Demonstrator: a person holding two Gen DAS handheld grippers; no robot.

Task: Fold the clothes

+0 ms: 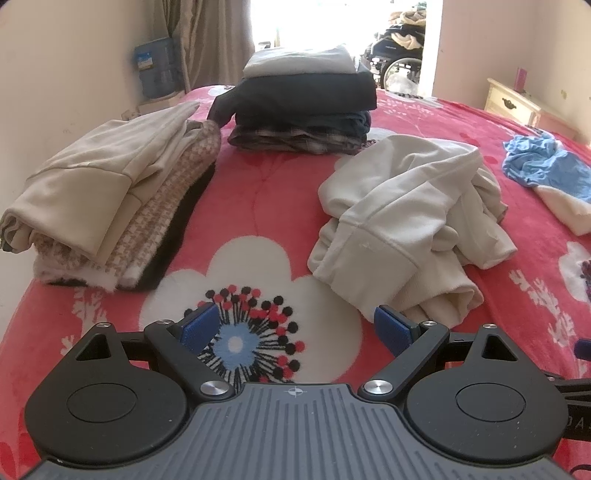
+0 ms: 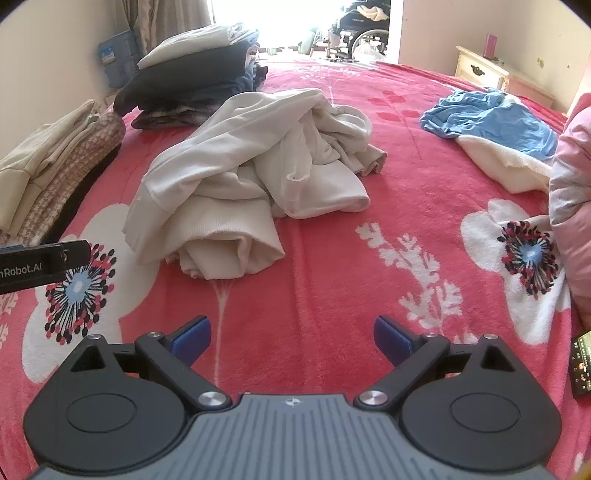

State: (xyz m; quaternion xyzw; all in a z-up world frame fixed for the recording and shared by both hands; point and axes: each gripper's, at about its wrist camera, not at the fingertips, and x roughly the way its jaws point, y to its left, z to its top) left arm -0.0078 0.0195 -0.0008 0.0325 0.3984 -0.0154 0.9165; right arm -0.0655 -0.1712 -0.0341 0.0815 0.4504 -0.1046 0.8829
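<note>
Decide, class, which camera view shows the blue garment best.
The right wrist view: the blue garment lies whole on the bed, spread over a cream cloth. The left wrist view catches it only at the right edge, squeezed by the fisheye.

A bed covered by a red blanket with white flowers fills the room. The walls are plain cream. A brown curtain hangs beside a very bright opening. A cream nightstand stands at the right wall. A wheelchair is behind the opening.
</note>
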